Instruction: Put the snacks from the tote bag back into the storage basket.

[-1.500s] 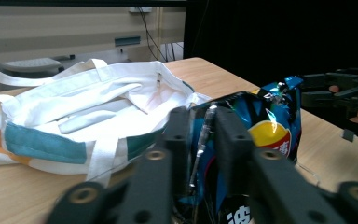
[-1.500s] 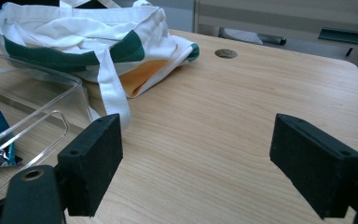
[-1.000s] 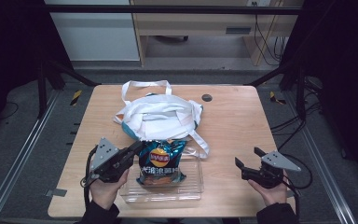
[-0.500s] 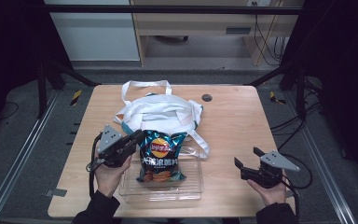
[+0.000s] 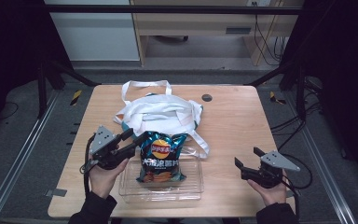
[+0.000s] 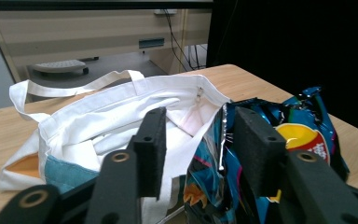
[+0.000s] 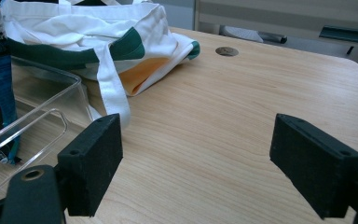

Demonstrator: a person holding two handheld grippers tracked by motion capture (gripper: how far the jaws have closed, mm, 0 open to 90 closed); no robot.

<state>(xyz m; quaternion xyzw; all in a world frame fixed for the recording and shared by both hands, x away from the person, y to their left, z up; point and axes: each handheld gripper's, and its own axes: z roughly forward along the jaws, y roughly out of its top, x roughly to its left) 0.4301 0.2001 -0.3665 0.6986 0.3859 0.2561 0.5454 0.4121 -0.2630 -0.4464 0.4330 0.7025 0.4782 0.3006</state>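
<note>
Blue crinkly foil crisp bag upright in clear plastic tray; left hand-held gripper seemingly pinching its top edge. Right hand-held gripper spread, well right of tray.

My left hand-held gripper: black body, grey three-cornered plate on top, black cable trailing, two black foam-faced jaws showing round screw holes. My right hand-held gripper: matching black build, grey plate, black cable, block-shaped pads. I am wearing dark sleeves reaching to both wrists.
</note>
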